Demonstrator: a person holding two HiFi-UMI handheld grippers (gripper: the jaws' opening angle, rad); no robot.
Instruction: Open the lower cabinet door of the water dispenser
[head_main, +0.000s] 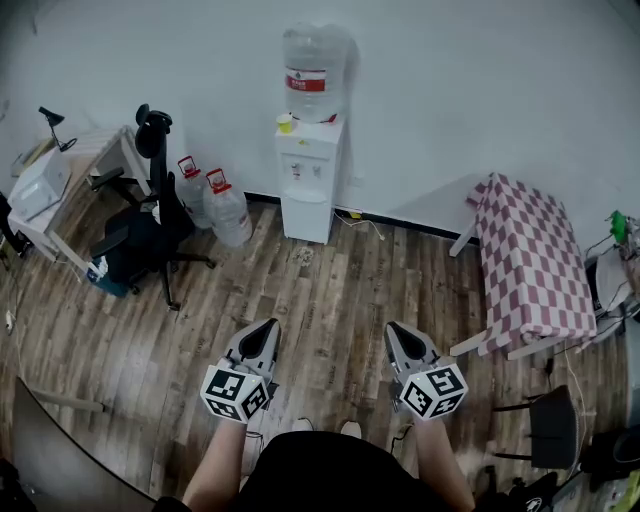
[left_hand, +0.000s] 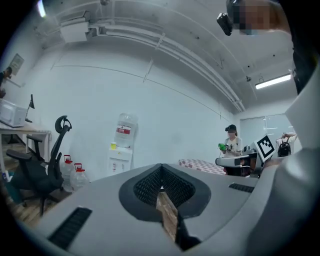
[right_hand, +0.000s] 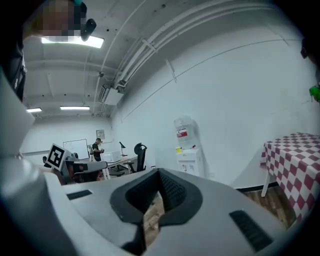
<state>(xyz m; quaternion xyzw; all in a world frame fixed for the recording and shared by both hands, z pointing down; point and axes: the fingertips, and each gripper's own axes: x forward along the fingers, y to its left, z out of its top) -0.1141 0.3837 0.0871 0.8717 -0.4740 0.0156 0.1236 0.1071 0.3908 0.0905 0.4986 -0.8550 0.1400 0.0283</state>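
Black office chair, two spare jugs, checkered table

One water dispenser, two jugs — two tongs

Lower centre of the frame: the left forearm and right forearm reach forward side by side. The left gripper and right gripper point ahead, tipped slightly down, each one's fingers pressed together, nothing between them.
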